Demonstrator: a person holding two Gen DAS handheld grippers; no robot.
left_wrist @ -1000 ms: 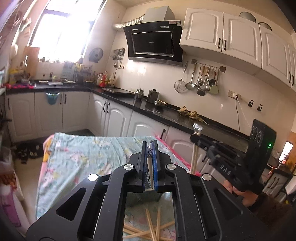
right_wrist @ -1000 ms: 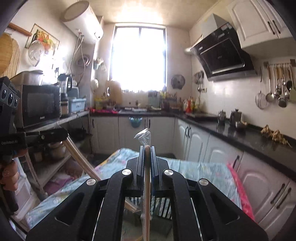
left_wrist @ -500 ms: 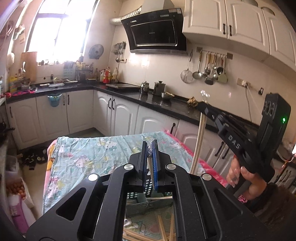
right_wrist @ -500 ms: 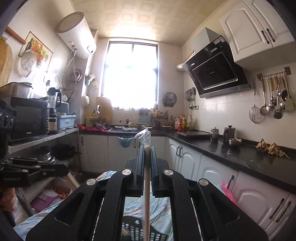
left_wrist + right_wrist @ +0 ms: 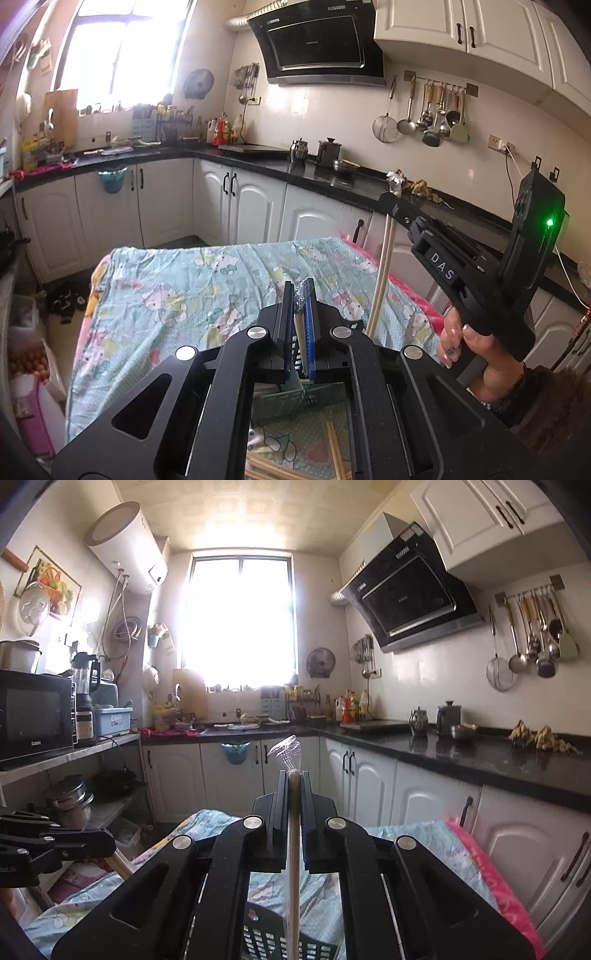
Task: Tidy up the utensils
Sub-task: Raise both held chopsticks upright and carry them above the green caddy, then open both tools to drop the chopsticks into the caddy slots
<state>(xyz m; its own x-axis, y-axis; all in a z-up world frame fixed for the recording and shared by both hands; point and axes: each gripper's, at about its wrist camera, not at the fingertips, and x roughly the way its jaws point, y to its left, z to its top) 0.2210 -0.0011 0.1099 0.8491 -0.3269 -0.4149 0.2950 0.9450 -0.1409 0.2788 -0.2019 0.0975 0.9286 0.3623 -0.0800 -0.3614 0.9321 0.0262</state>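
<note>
Pale wooden chopsticks in clear wrapping [image 5: 293,849] are clamped upright between the closed fingers of the right tool [image 5: 294,775], the crinkled wrapper tip standing above the fingertips. The same tool is seen from the left wrist view [image 5: 393,201], held in a hand [image 5: 467,349] over the counter spread with a turquoise cartoon cloth [image 5: 177,291]. A second wrapped chopstick pair [image 5: 300,317] is pinched in the closed left tool [image 5: 299,286]. Loose chopsticks [image 5: 334,448] lie on the cloth below, beside a slotted basket [image 5: 258,941].
</note>
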